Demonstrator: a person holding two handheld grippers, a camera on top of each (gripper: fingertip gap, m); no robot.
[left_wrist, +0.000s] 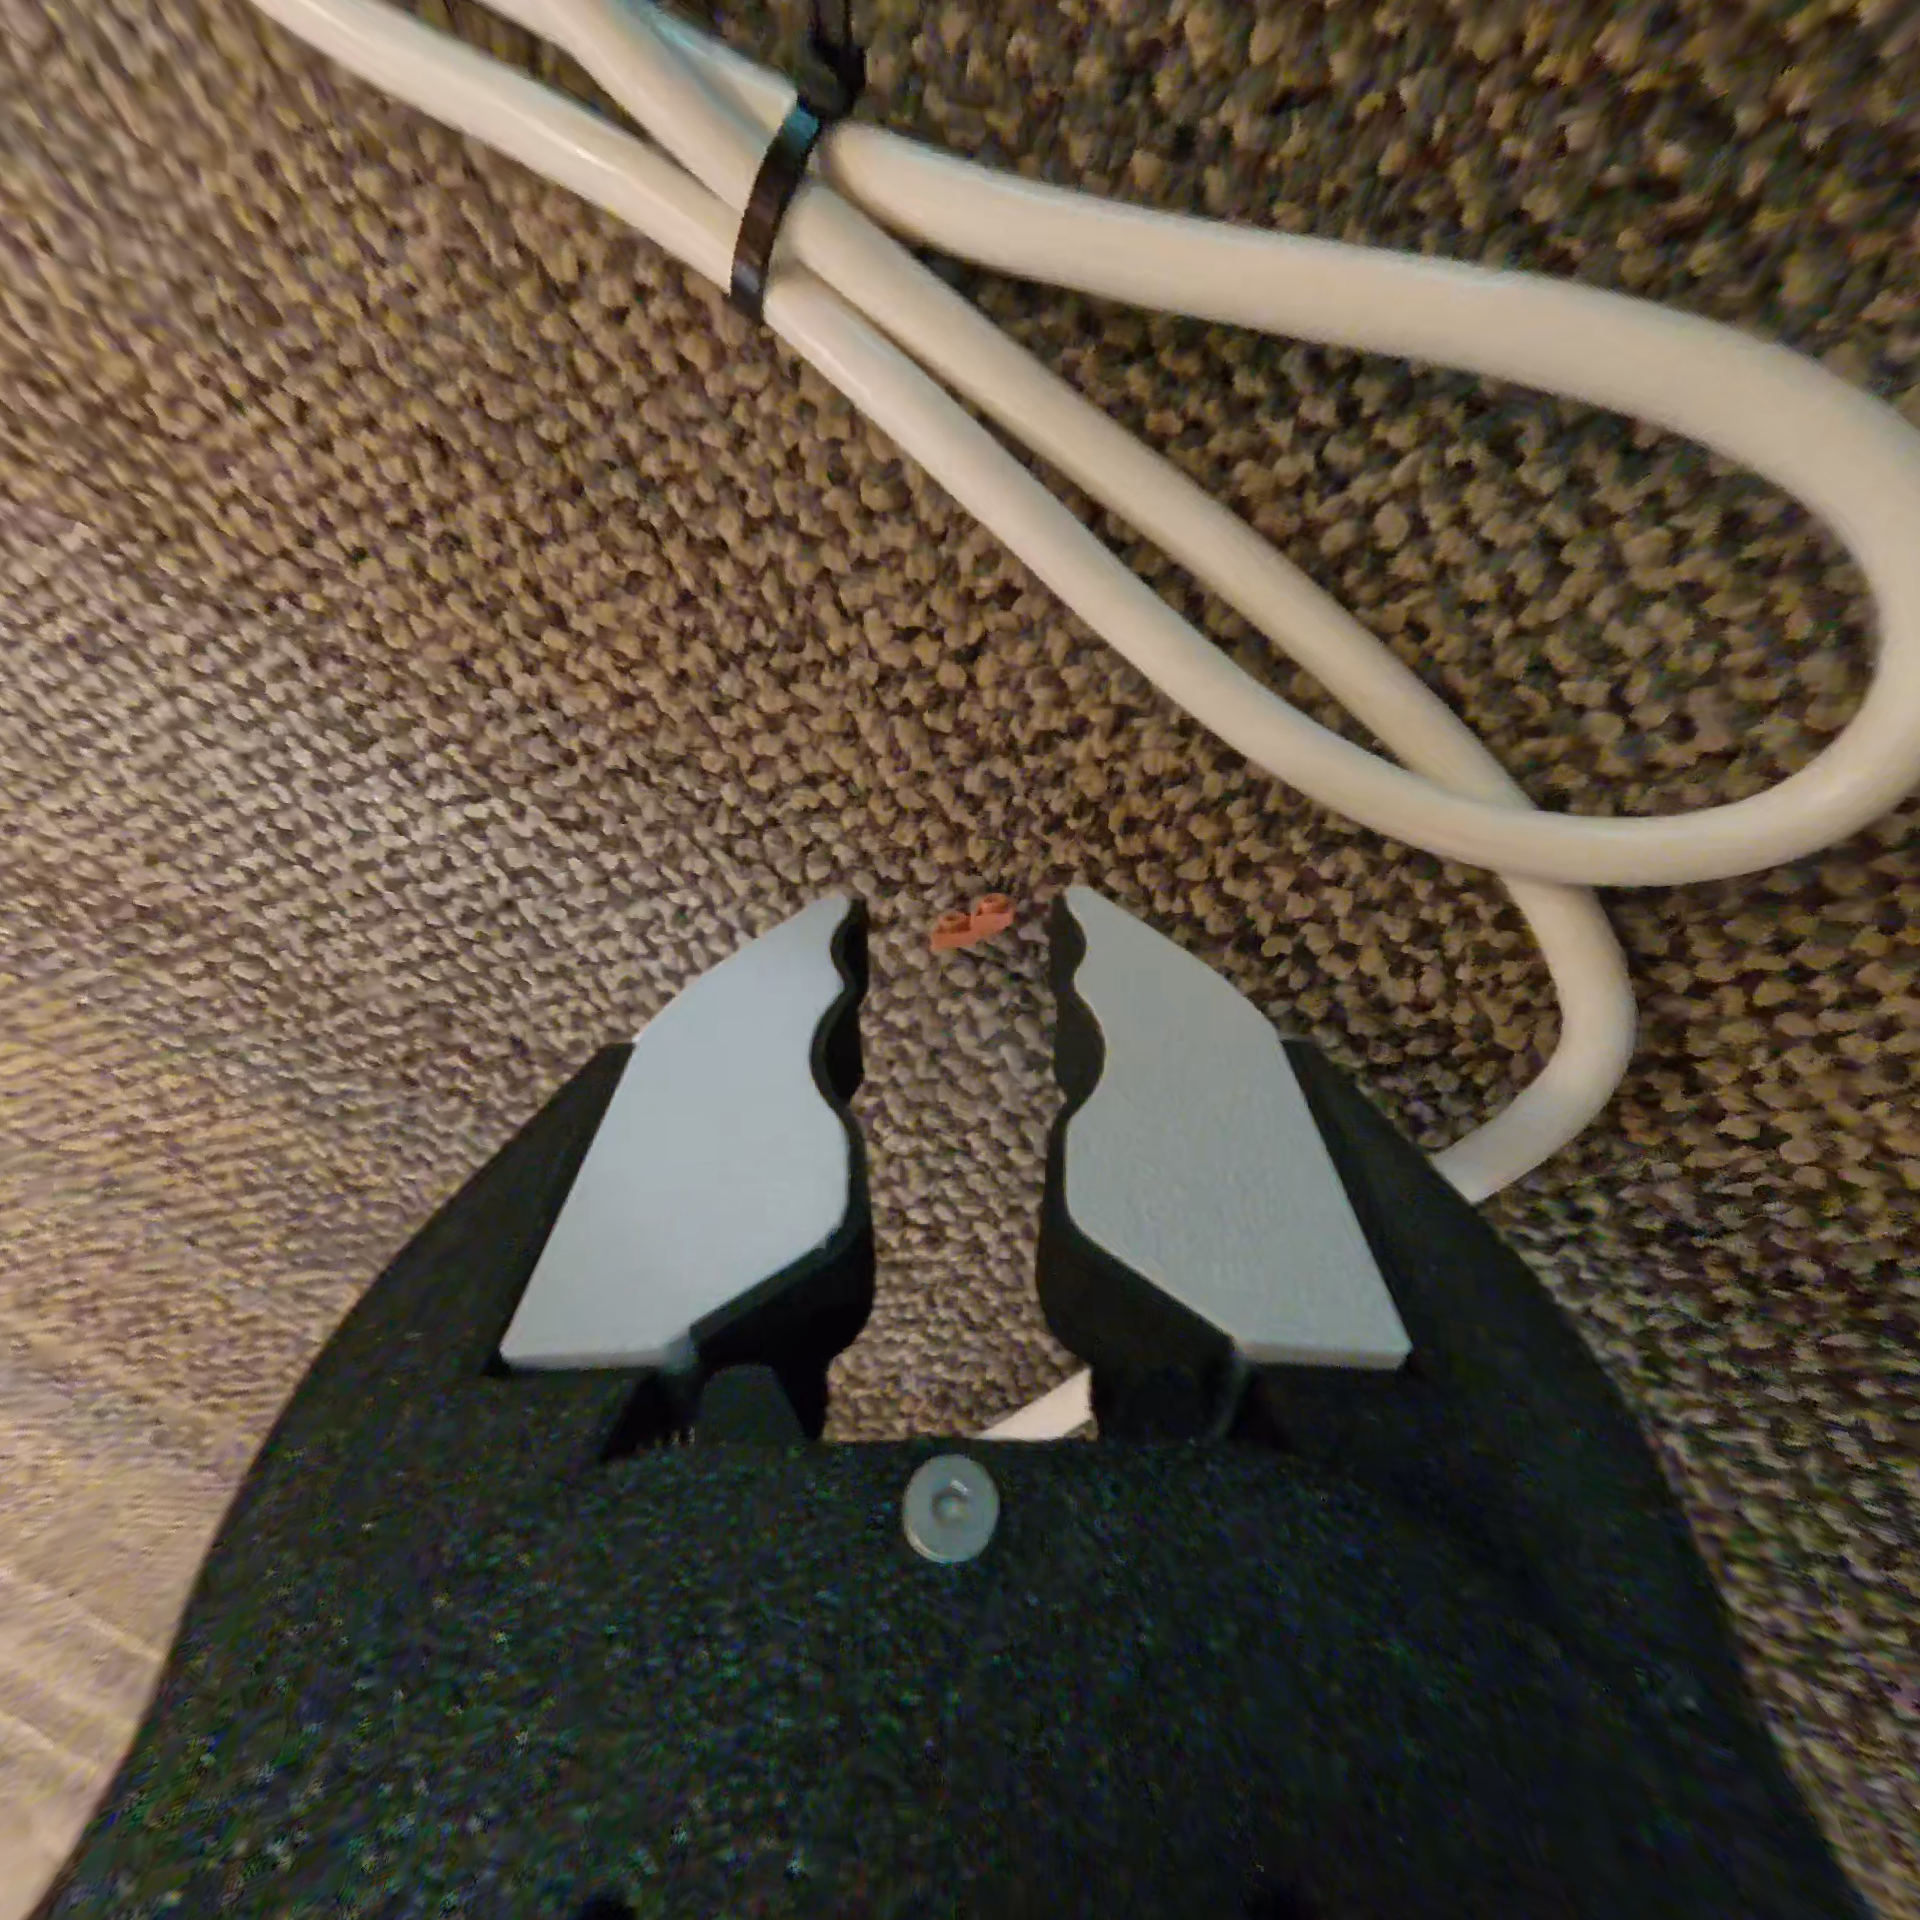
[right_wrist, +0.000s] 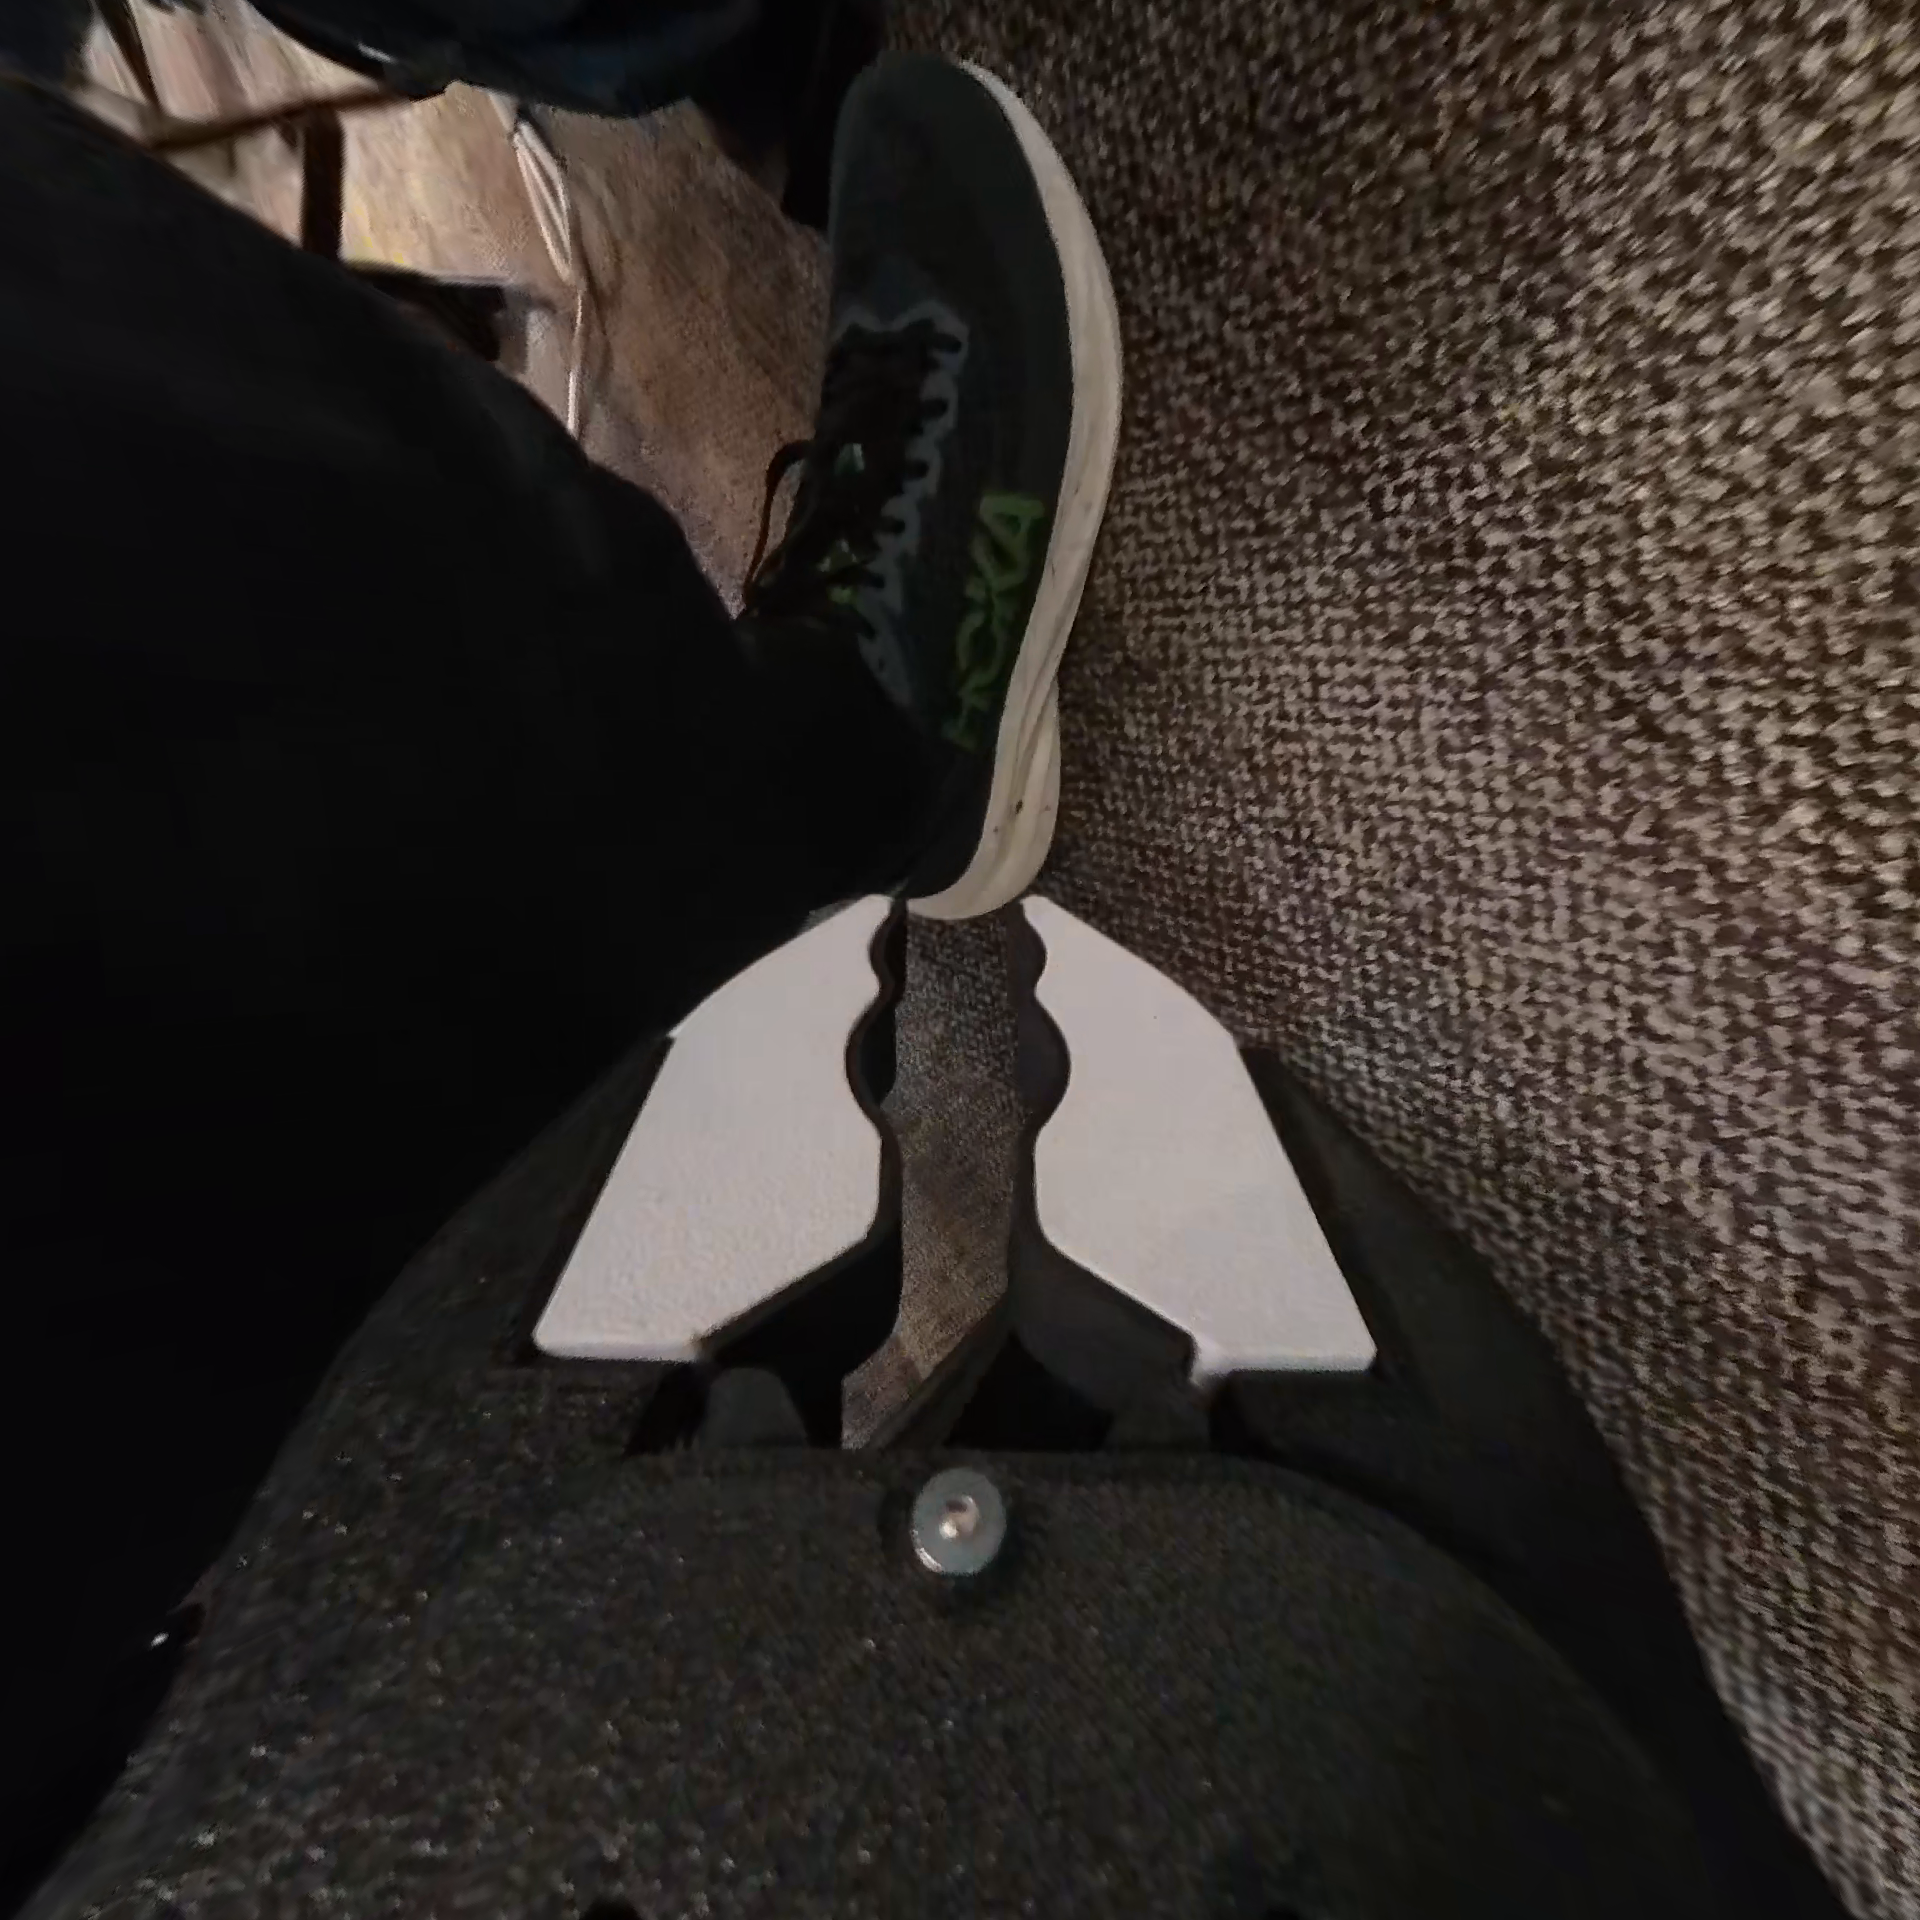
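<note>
In the left wrist view my left gripper (left_wrist: 956, 902) points down at a brown speckled carpet (left_wrist: 416, 623). Its jaws stand apart. A small orange plastic piece (left_wrist: 971, 925) with two round studs lies on the carpet between the fingertips, and neither pad touches it. In the right wrist view my right gripper (right_wrist: 958, 914) hangs over the same carpet (right_wrist: 1455, 623) with a narrow gap between its pads. Only carpet shows through the gap and nothing is held. Neither gripper shows in the other's view.
A thick white cable (left_wrist: 1351, 301), looped and bound by a black tie (left_wrist: 769, 208), lies on the carpet ahead and to the right of the left gripper and runs under its right side. A person's black shoe (right_wrist: 966, 416) and dark-trousered leg (right_wrist: 364, 623) stand just beyond the right gripper's tips.
</note>
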